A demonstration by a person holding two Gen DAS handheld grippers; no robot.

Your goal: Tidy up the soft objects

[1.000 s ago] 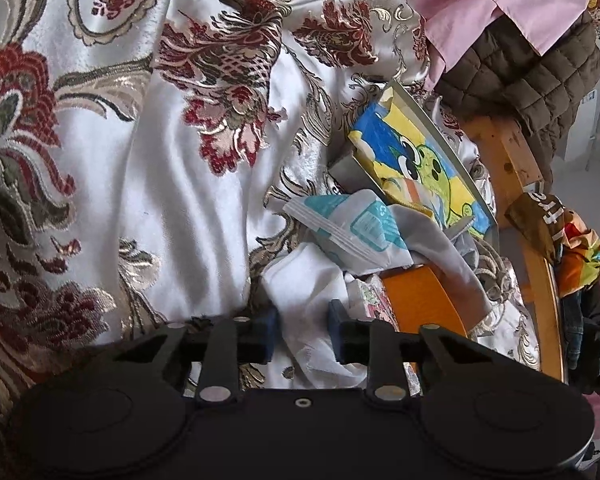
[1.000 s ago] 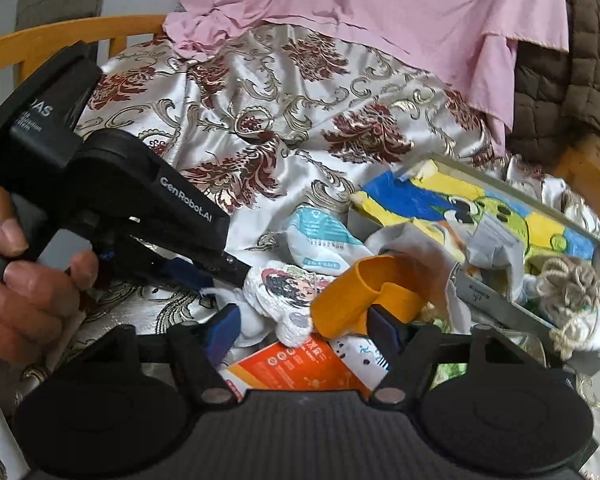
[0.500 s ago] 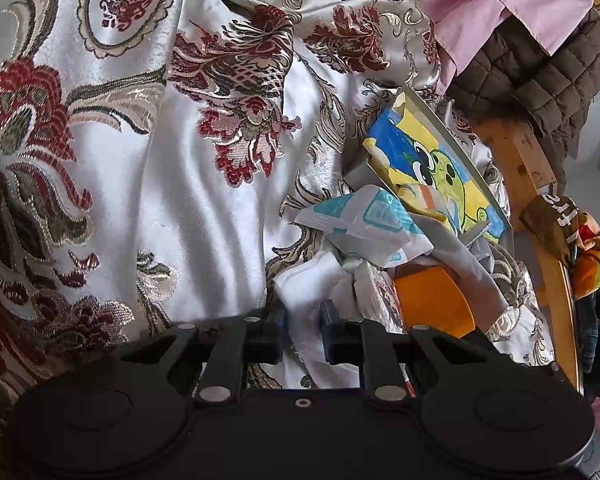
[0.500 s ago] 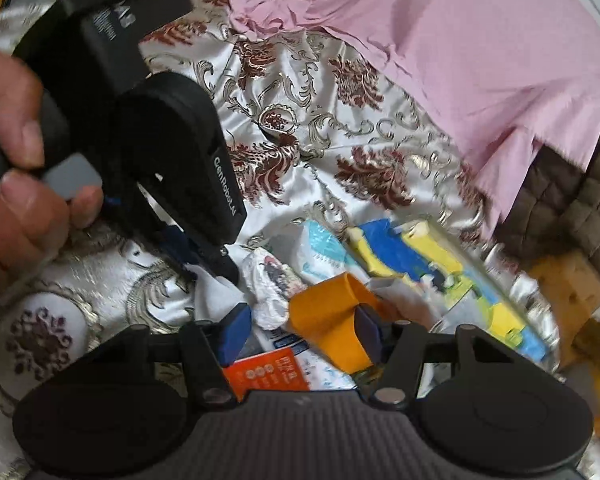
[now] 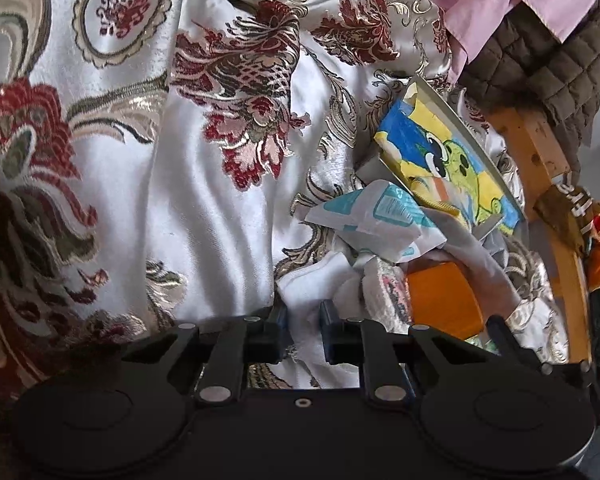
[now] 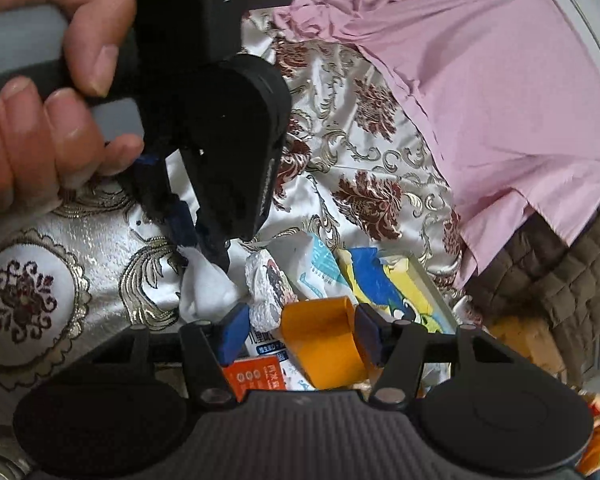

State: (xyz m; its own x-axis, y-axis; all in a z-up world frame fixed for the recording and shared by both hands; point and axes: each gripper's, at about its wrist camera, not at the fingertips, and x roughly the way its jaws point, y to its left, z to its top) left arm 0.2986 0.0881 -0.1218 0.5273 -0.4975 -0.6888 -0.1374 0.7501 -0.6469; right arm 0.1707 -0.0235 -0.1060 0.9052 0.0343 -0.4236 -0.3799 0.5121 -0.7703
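Left tool: lower centre of the left wrist view, jaws drawn narrow and pinched on a fold of white cloth; in the right wrist view the same tool hangs from the upper left, held by a hand, its tips at the top of the cloth.
Right tool: lower centre of the right wrist view, jaws fairly wide, with an orange band between them; its right pad lies against the band, the left pad stands apart from it; whether it grips the band I cannot tell.
Rolled printed cloth: just right of the white cloth, touching the orange band's left edge; in the left wrist view it sits between the white cloth and the band.
Teal-and-white packet: centre right of the left wrist view, lying over the pile, just below the picture frame.
Picture frame: tilted, showing a blue and yellow cartoon, right of centre.
Orange card: bottom centre of the right wrist view, under the right tool.
Brocade cover: white satin with red and gold flowers, under everything.
Pink sheet: upper right, draped over the cover.
Brown quilted fabric: right edge, below the pink sheet.
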